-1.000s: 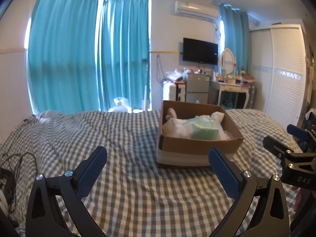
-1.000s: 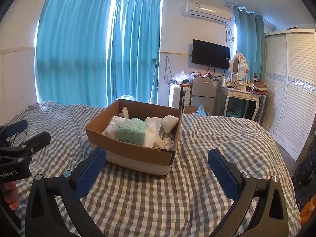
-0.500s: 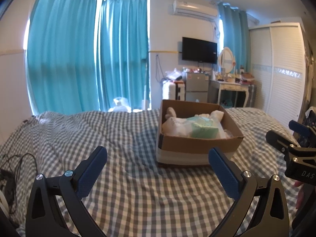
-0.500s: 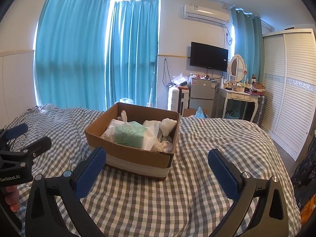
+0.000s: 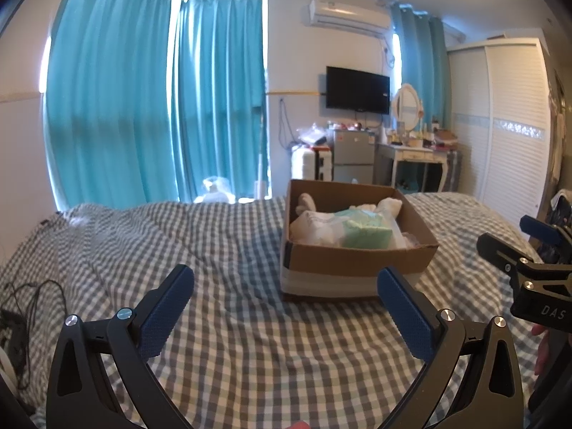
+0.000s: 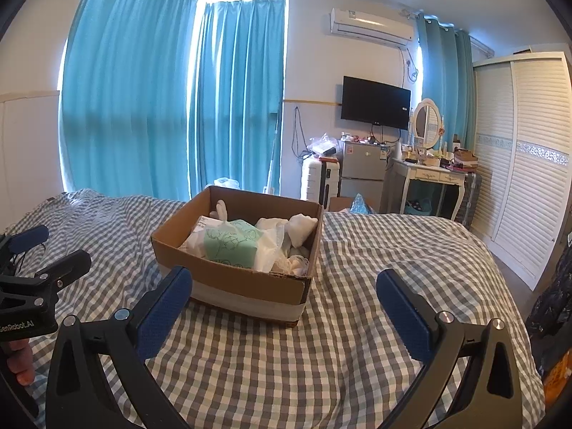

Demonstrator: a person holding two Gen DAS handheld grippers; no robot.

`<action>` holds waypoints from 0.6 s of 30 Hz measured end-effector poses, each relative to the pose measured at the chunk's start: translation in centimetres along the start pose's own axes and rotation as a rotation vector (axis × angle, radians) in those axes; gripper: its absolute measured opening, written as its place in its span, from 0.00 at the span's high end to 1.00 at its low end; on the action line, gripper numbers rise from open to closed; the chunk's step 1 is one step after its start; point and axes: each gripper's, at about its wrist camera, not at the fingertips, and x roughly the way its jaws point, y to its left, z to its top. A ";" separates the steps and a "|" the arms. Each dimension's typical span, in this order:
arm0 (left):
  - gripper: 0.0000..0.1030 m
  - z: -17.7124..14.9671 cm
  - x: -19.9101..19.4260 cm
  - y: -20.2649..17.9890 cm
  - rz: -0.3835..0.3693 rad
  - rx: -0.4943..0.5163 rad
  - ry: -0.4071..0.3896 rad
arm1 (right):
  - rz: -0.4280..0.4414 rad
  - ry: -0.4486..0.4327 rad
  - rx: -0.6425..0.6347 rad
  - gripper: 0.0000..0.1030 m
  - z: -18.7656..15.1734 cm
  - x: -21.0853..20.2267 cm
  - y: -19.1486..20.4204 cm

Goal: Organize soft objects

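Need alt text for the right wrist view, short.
An open right gripper faces a cardboard box of soft white items and a green pack, sitting on a checked bed. The left gripper shows at the left edge, with teal curtains behind.

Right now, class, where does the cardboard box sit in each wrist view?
Left wrist view: cardboard box right of centre, on the checked bedspread.
Right wrist view: cardboard box left of centre, mid-height.
Shared landmark: the wall television beyond the box.

Both tools (image 5: 286,307) (image 6: 284,304) spread wide, empty.
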 end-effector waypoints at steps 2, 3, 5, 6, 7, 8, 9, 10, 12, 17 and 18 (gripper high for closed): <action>0.00 0.0 0.0 -0.1 -0.006 0.006 0.001 | -0.003 0.008 -0.001 0.00 0.0 0.1 0.0; 0.00 -0.1 -0.1 -0.2 -0.007 0.008 0.000 | -0.005 0.013 -0.005 0.00 -0.1 0.2 0.1; 0.00 0.0 -0.1 -0.2 -0.006 0.009 -0.001 | -0.003 0.015 -0.008 0.00 -0.1 0.2 0.2; 0.00 -0.1 -0.1 -0.2 -0.007 0.007 -0.002 | -0.001 0.013 -0.009 0.00 -0.1 0.1 0.2; 0.00 -0.1 -0.1 -0.2 -0.005 0.004 -0.002 | -0.003 0.010 -0.011 0.00 0.0 0.1 0.3; 0.00 -0.1 -0.1 -0.2 -0.004 0.003 -0.002 | -0.006 0.006 -0.016 0.00 0.0 0.0 0.3; 0.00 -0.1 -0.1 -0.2 -0.002 0.002 0.000 | -0.008 0.003 -0.019 0.00 0.0 -0.1 0.4; 0.00 -0.1 0.0 -0.1 -0.001 0.002 0.001 | -0.009 0.001 -0.021 0.00 0.0 -0.1 0.4; 0.00 0.0 0.0 -0.1 -0.002 0.004 0.000 | -0.009 0.002 -0.020 0.00 0.0 -0.1 0.4; 0.00 0.0 -0.1 -0.1 -0.002 0.006 -0.007 | -0.013 0.003 -0.018 0.00 0.0 -0.1 0.4; 0.00 -0.1 -0.1 -0.1 -0.003 0.007 -0.008 | -0.013 0.000 -0.017 0.00 0.1 -0.2 0.4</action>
